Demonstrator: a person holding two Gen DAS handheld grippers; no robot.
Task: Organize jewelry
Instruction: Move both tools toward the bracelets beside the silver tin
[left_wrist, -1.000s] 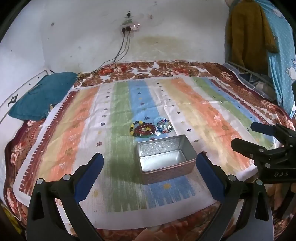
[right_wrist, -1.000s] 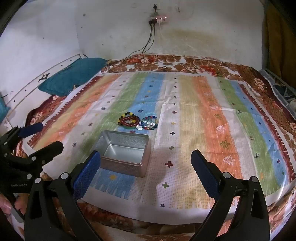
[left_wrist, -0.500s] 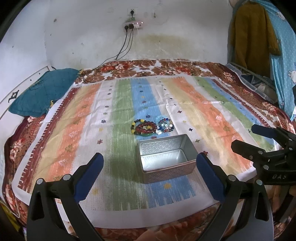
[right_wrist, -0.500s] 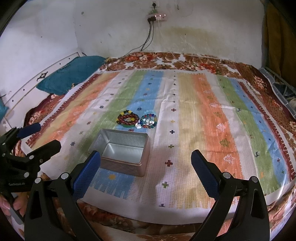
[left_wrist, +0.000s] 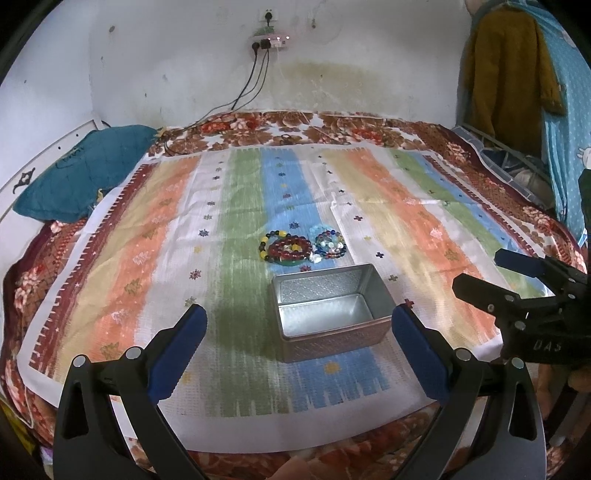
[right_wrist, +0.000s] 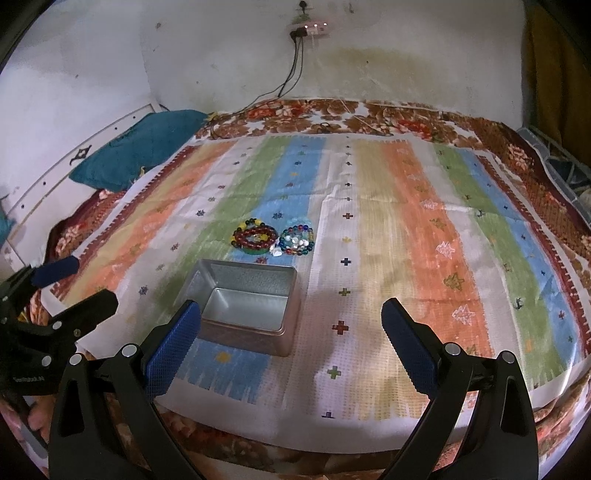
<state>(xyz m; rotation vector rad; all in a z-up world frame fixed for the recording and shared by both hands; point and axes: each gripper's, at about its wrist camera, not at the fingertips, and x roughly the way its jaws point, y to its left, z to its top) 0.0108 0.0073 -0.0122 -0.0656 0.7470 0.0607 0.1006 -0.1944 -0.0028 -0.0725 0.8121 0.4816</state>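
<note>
Hovering wide open and empty over the near edge of a striped cloth (left_wrist: 236, 206), the left gripper (left_wrist: 295, 354) is looking along its blue-padded fingers (left_wrist: 177, 354) at an open metal tin (left_wrist: 332, 314) lying just ahead and slightly right of its centre line, long axis running across the view; straight beyond the tin's far wall, near but not touching it, two small heaps of beaded bracelets are resting side by side, a red-and-yellow pile (left_wrist: 286, 249) on the left and a blue-and-clear pile (left_wrist: 330, 246) on the right, while the right gripper (left_wrist: 480, 273) is showing at the right edge, also spread. Seen from the right wrist, the right gripper (right_wrist: 291, 345) is gaping wide and holding nothing, with the tin (right_wrist: 247, 304) sitting ahead-left by its left finger (right_wrist: 173, 350), the red pile (right_wrist: 255, 238) and blue pile (right_wrist: 297, 242) lying farther out, ahead and left of centre, and the left gripper (right_wrist: 70, 284) waiting parted at the left edge. Judging by these angles, both grippers are standing about equally far from the beads, the left one lined up more squarely, though the tin is standing between it and the piles.
</note>
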